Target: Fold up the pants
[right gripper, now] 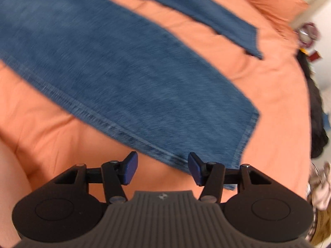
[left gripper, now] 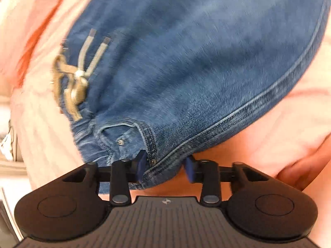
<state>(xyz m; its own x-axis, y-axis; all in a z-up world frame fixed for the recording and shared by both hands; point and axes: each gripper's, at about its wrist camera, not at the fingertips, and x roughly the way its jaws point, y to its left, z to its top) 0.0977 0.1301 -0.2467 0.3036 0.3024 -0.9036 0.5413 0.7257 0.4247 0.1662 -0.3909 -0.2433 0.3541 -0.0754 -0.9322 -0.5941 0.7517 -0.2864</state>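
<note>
An orange bedspread (right gripper: 269, 82) lies rumpled under blue denim pants (left gripper: 186, 62). Only the left wrist view shows the waistband, where the left gripper (left gripper: 166, 170) pinches the pocket corner, a tan drawstring (left gripper: 78, 78) at ten o'clock. The right gripper (right gripper: 162, 168) stands spread, the stitched leg hem running toward one o'clock.

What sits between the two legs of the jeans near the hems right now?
Only bare orange bedcover: the right wrist view shows it filling the gap between the near leg and the far leg of the jeans, with nothing lying on it.
</note>
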